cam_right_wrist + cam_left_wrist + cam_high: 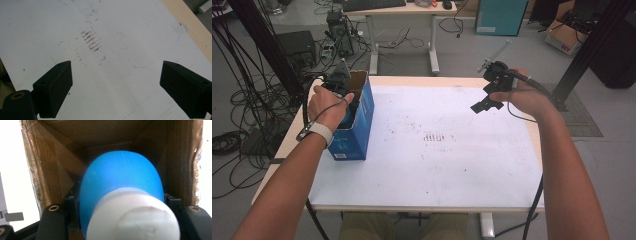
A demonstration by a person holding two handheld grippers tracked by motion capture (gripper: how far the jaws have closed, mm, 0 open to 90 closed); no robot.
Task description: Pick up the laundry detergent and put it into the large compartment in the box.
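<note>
A blue bottle (122,175) with a white screw cap (132,217) sits between the jaws of my left gripper (122,202), which is shut on it. The bottle hangs inside an open blue cardboard box (359,120) with brown inner walls (57,170), cap end towards the camera. In the high view the left hand (328,105) reaches down into that box at the table's left side. My right gripper (484,106) hovers above the far right of the white sheet (427,165). Its jaws stand wide open with nothing between them (116,85).
The white sheet bears a patch of brown smudges (434,136) near the middle. The wooden table edge (192,27) lies beyond the sheet on the right. Behind the table stand another desk (402,35), floor cables (242,100) and black frame posts (587,50).
</note>
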